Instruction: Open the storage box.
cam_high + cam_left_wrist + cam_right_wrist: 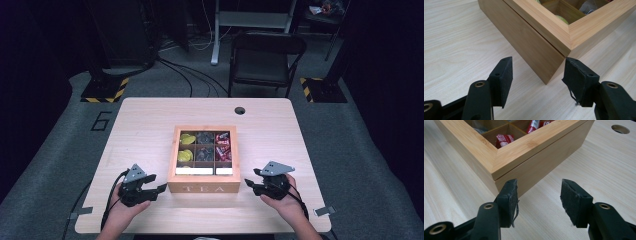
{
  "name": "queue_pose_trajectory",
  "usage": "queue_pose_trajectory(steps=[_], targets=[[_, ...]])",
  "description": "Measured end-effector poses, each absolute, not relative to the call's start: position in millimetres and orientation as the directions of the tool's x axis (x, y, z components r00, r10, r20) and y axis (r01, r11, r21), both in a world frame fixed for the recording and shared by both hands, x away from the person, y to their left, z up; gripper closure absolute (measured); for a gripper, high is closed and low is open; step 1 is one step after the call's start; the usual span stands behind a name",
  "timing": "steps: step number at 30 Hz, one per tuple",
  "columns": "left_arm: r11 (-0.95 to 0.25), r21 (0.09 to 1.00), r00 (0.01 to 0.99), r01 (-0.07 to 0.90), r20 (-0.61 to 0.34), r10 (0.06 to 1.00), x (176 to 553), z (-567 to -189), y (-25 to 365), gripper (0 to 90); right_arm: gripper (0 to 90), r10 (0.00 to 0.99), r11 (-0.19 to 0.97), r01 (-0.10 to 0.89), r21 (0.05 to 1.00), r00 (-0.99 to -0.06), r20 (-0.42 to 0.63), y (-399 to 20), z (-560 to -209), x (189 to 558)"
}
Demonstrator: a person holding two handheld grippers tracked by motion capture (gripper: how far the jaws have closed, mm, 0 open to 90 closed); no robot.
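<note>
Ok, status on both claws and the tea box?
Left claw open, right claw open, flanking tea box. Box untouched, lid down. Nothing in the way.

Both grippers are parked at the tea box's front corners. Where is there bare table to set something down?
Bare table lies left of the tea box, right of it, and behind it up to the round hole. It is crowded along the near edge, where the left gripper and right gripper flank the box's front corners.

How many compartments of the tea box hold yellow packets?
2: both in the left column of the tea box, the far and the middle compartment. Its near row looks white.
</note>
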State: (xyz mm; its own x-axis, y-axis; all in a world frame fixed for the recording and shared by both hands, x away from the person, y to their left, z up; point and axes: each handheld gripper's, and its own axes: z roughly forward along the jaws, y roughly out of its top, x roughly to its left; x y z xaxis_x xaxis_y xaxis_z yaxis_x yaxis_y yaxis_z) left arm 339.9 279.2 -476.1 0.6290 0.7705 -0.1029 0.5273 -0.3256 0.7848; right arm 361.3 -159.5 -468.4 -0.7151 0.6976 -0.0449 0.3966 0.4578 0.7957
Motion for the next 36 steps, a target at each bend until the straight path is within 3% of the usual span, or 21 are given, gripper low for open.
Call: queue_pose_trajectory(steps=[36], targets=[[-0.304,0.795,0.637,0.525,-0.131,0.760,342.7,-480.1,269.5,41.5,45.7,0.681,0.453,0.395,0.799,-0.732,-0.024,-155.0,-476.2,360.4]])
